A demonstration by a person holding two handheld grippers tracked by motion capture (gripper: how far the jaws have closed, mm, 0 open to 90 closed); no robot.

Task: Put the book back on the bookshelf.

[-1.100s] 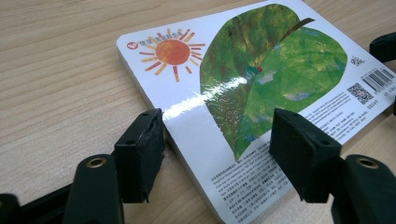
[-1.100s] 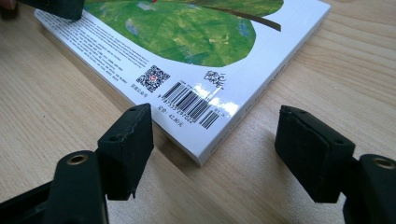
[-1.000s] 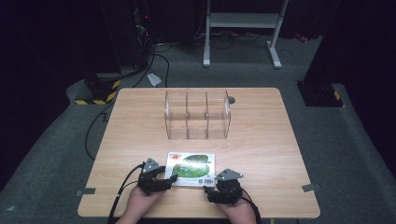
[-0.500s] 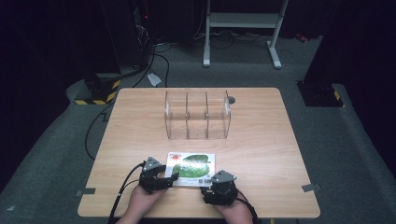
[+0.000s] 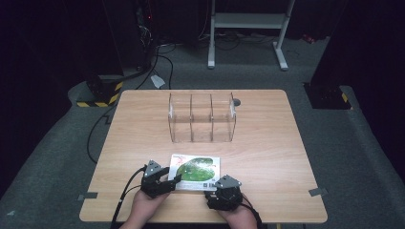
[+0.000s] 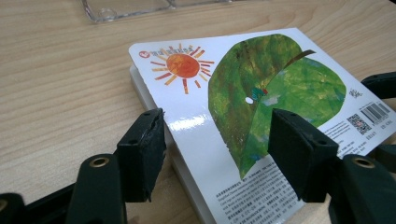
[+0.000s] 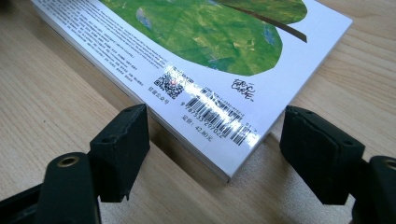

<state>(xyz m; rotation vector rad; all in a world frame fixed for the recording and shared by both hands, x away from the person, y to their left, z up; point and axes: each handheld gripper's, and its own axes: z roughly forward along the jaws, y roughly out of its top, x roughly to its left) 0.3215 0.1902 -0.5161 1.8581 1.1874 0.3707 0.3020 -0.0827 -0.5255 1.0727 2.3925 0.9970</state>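
Observation:
A white board book (image 5: pixel 196 171) with a green leaf and an orange sun on its cover lies flat near the table's front edge. My left gripper (image 5: pixel 173 180) is at the book's near left corner. In the left gripper view the book (image 6: pixel 243 102) lies between the jaws of the left gripper (image 6: pixel 219 154). They have just been closing, and a gap still shows at the pads. My right gripper (image 5: pixel 216 185) is at the near right corner. There the barcode corner of the book (image 7: pixel 219 116) sits between the wide-apart jaws of the right gripper (image 7: pixel 219 156), untouched.
A clear plastic organizer (image 5: pixel 203 117) with three compartments stands at the middle of the wooden table (image 5: pixel 267 143); its edge (image 6: pixel 126 7) shows beyond the book. A small dark disc (image 5: pixel 237 101) lies beside its far right corner. Cables trail off the table's near edge.
My right gripper has shifted a little to the left, closer to the book's near right corner. The left hand and the book have stayed in place.

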